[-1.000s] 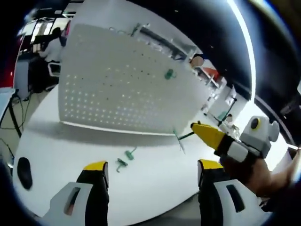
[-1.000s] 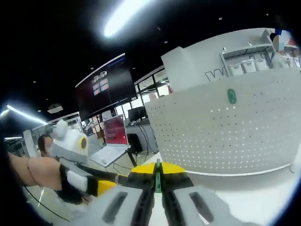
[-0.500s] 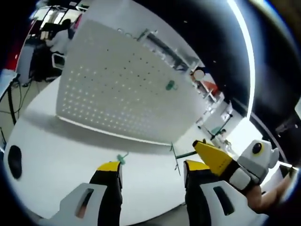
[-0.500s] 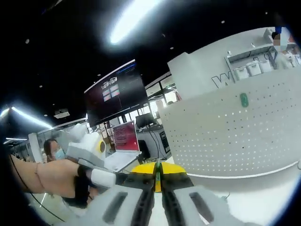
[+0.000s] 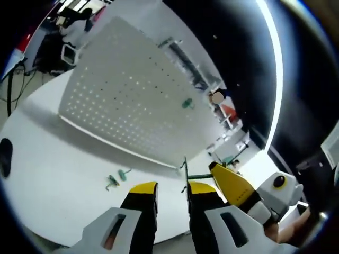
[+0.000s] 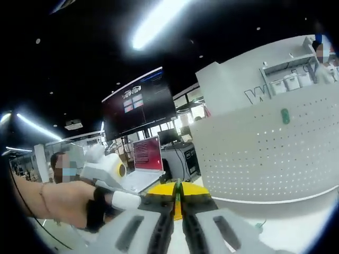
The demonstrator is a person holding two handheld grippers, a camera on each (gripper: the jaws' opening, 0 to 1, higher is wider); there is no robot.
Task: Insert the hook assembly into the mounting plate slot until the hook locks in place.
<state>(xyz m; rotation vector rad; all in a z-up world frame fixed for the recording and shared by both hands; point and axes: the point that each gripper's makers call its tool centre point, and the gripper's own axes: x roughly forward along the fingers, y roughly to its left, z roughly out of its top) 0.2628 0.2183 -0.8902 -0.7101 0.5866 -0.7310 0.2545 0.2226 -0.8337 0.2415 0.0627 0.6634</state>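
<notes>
1. My right gripper (image 6: 178, 197) clamps a thin green hook (image 6: 178, 186) between closed yellow jaws.
2. My left gripper (image 5: 172, 191) holds nothing, jaws slightly parted.
3. White pegboard (image 5: 127, 100) stands upright ahead, one green hook (image 5: 187, 103) mounted.
4. Two green hooks (image 5: 117, 178) lie on the table (image 5: 47, 174).

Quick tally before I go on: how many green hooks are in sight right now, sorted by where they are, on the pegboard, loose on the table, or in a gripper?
On the pegboard: 1 green hook
Loose on the table: 2 green hooks
Clamped in the right gripper: 1 green hook
Total: 4 green hooks
</notes>
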